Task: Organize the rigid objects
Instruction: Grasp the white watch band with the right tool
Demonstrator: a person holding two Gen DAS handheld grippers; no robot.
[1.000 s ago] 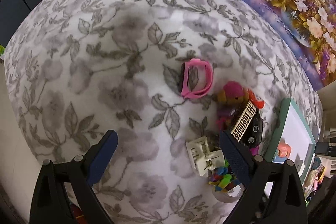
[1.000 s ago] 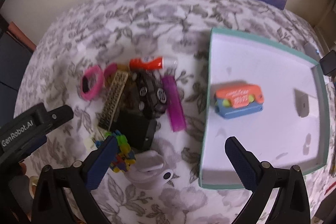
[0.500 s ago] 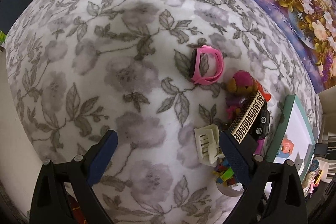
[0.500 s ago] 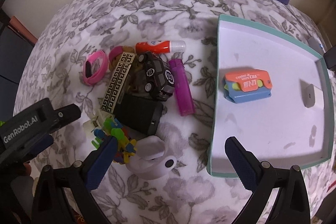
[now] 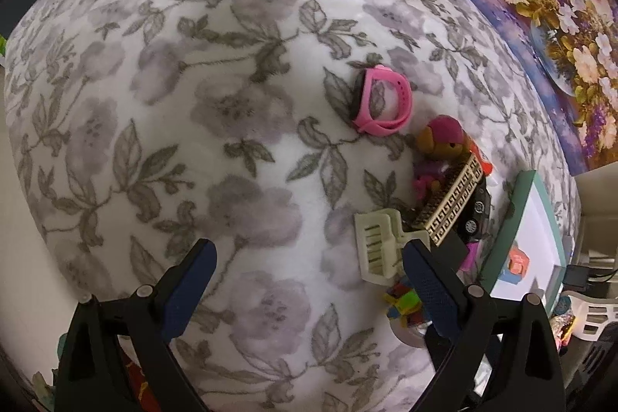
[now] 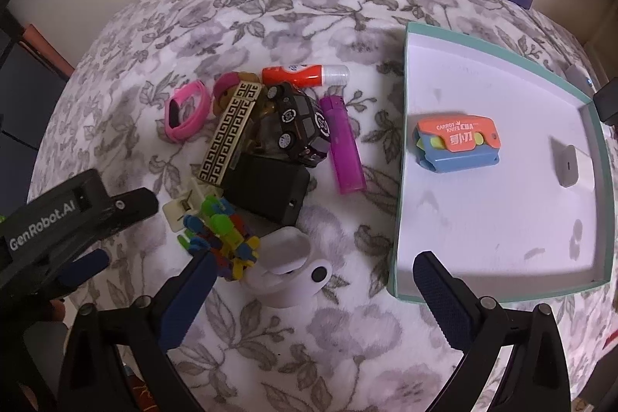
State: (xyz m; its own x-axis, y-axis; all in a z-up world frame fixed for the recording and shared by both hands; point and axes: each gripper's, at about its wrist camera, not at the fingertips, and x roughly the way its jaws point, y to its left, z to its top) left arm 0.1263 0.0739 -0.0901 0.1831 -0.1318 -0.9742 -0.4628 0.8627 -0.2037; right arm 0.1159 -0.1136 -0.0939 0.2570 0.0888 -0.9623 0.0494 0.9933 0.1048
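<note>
The left gripper (image 5: 307, 261) hangs over the floral cloth (image 5: 216, 126) with its jaws spread wide and nothing between them; its right finger (image 5: 425, 277) lies against the edge of the cream hair clip (image 5: 376, 246), though actual contact cannot be told.

In the right wrist view, the pile runs left to right: a pink wristband (image 6: 185, 111), a gold-patterned black bar (image 6: 228, 134) leaning over a small doll (image 6: 226, 91), a black toy car (image 6: 299, 124) with an orange-and-white tube (image 6: 305, 75) behind it, and a purple lighter (image 6: 343, 145) lying just beside the car. Nearer the camera sit a black box (image 6: 268, 192), a bundle of coloured plastic pieces (image 6: 220, 238) and a white earbud case (image 6: 287, 267) with its lid up.

The right gripper (image 6: 311, 273) is likewise spread wide and holds nothing; its left finger (image 6: 189, 292) overlaps the coloured bundle.

Farther right stands the teal-rimmed tray (image 6: 401, 157), holding an orange-and-blue toy knife (image 6: 457, 141) and a small grey case (image 6: 567, 161), well apart from each other.
</note>
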